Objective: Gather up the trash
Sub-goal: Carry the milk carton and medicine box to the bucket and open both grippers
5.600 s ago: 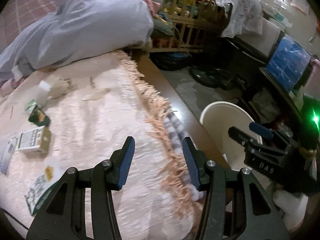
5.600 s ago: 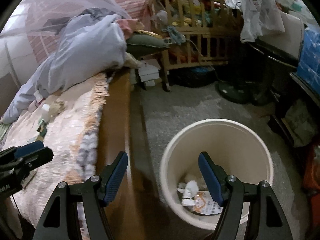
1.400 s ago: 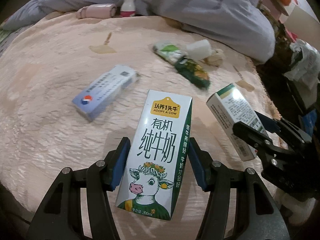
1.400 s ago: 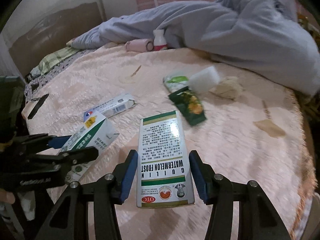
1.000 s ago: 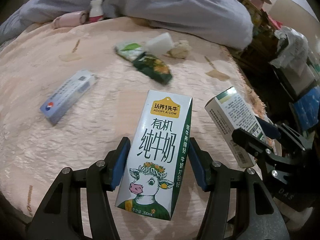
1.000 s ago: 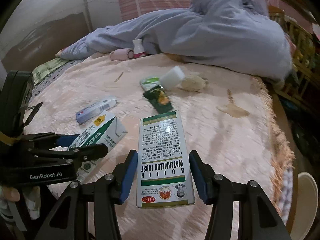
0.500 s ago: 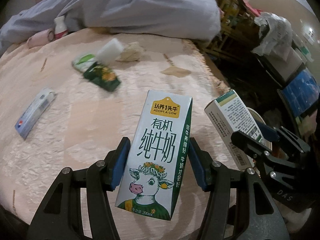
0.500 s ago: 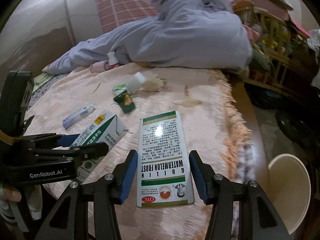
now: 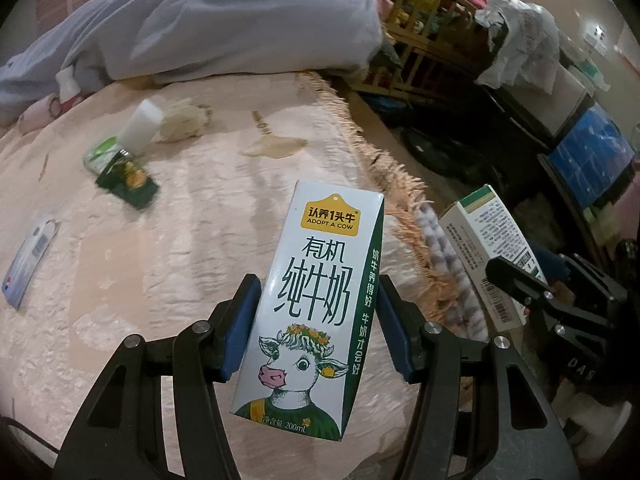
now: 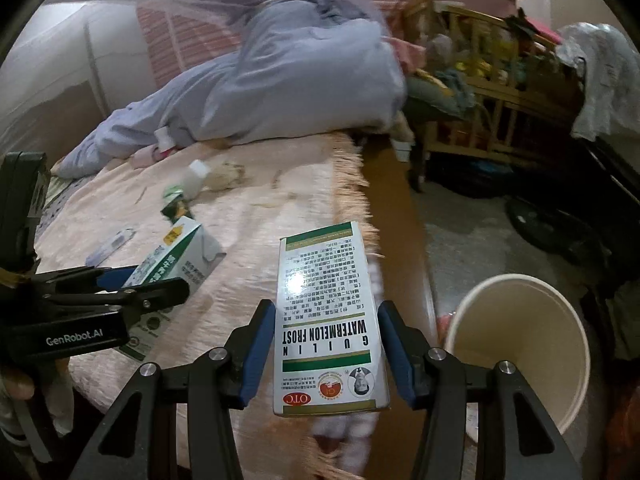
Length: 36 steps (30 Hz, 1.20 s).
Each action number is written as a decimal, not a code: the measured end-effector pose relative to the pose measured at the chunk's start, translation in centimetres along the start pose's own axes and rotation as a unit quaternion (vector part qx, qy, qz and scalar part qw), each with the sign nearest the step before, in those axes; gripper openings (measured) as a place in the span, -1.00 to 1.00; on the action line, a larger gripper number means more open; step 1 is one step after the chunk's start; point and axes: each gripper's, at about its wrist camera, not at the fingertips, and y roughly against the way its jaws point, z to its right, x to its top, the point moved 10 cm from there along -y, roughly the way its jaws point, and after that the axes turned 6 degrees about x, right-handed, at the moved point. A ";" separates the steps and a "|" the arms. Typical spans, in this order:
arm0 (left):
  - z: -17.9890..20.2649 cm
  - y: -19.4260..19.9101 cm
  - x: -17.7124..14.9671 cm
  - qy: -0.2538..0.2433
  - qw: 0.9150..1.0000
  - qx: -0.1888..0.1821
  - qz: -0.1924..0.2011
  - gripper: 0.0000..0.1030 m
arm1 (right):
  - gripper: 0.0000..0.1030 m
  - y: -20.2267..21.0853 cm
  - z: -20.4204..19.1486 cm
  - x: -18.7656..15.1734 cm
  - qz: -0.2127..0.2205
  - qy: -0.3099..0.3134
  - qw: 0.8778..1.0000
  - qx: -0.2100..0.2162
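Right gripper [image 10: 326, 344] clenched on medicine box [image 10: 328, 316], long axis running forward along the fingers. Bin [image 10: 516, 344] sits low right of it, on the floor past the bed's fringed edge [image 10: 360, 200]; mouth unobstructed. Left gripper [image 9: 316, 320] clamps milk carton [image 9: 316, 292] upright, over the bedspread [image 9: 180, 240], farther from the bin. Judgement: right hand drops first. Wrapper [image 9: 128, 180] and flat packet [image 9: 28, 260] lie on the bedspread.

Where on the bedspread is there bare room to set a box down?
Bare: the stretch between the dark green packet and the fringed edge, below the stain. Crowded: the far left, around the white block, crumpled tissue and blue-white box.
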 end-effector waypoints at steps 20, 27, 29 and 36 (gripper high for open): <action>7.9 -2.7 0.9 -0.065 0.998 -0.017 -0.004 0.10 | -0.01 2.1 10.5 -2.3 0.010 -0.078 0.996 -0.052; 10.5 -4.0 1.0 -0.082 0.996 -0.025 -0.009 0.10 | -0.01 2.1 13.5 -3.6 0.006 -0.101 0.992 -0.074; 11.2 -4.2 1.0 -0.086 0.996 -0.028 -0.011 0.10 | -0.01 2.1 14.3 -3.9 0.006 -0.109 0.991 -0.075; 13.2 -5.4 1.6 -0.095 0.995 -0.039 -0.015 0.10 | -0.01 1.9 16.2 -4.7 0.001 -0.127 0.988 -0.085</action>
